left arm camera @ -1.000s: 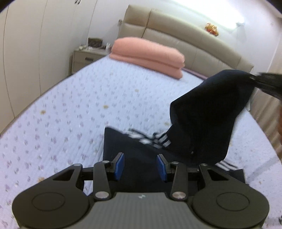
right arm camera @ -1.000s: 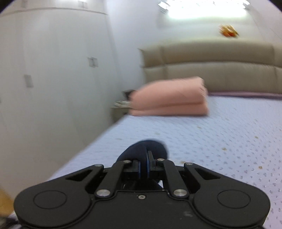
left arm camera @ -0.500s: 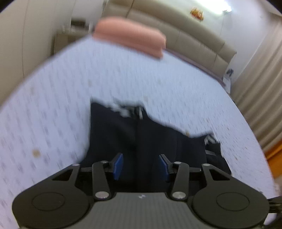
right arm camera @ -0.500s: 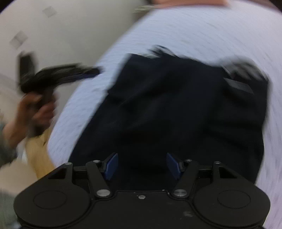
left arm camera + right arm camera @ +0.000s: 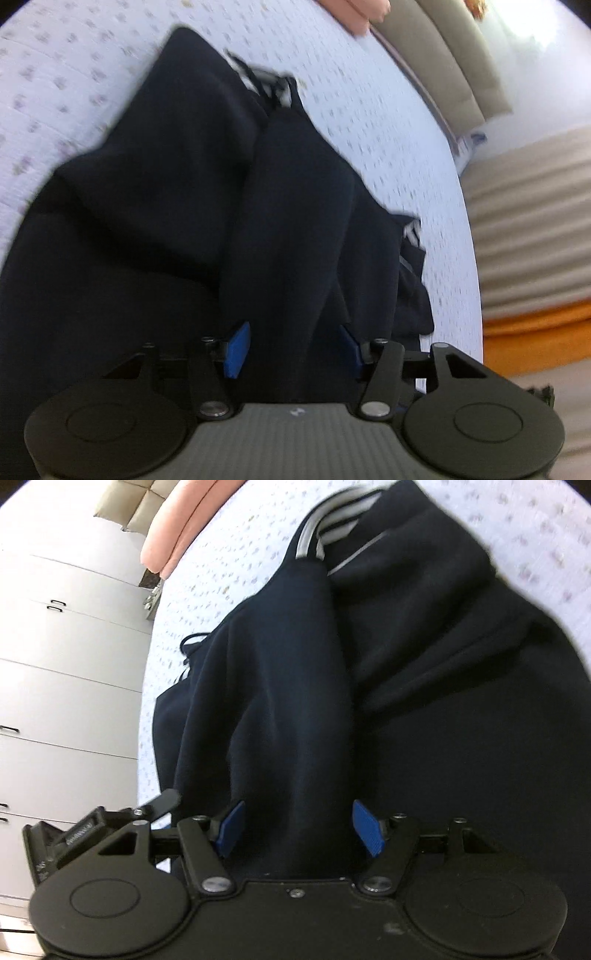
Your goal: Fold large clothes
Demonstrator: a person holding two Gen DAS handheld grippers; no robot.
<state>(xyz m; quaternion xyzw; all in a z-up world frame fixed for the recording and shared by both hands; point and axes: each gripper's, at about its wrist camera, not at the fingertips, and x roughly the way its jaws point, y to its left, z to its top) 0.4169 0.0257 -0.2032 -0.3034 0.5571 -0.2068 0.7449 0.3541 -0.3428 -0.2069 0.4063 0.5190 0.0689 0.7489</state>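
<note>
Navy garment (image 5: 177, 206) rumpled on dotted bedsheet (image 5: 369, 110), white stripes at edge; left gripper (image 5: 293, 349) and right gripper (image 5: 299, 827) agape, pads clamping nothing.

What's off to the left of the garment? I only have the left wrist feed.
Observer: A white wardrobe with dark handles runs along that side of the bed.
Operator: Any stripes on the far end?
Observer: Yes, a grey-and-white striped band sits at the dark garment's far end, sharp in the right wrist view.
Operator: Right hand-held gripper holding anything?
Observer: No. The right hand-held gripper is open, a ridge of fabric between the blue pads, not pinched.
</note>
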